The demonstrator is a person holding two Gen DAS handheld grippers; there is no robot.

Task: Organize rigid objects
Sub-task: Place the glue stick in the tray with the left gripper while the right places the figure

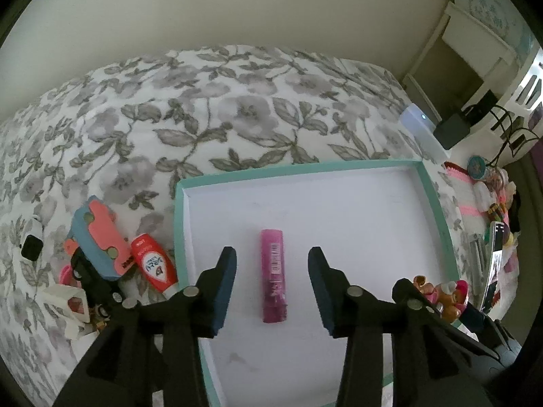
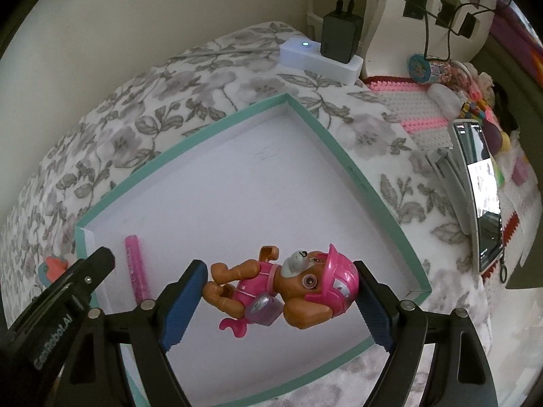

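A shallow white box with a teal rim lies on the floral bedspread. A pink tube lies on the box floor. My left gripper is open above the box, its fingers on either side of the tube and apart from it. My right gripper is shut on a toy dog figure with a pink helmet and holds it sideways over the box. The toy also shows at the right in the left wrist view.
Left of the box lie a red-and-white tube, a blue and coral toy, a white gadget and small boxes. Right of it stand a phone, a white hub with a black charger, and small toys.
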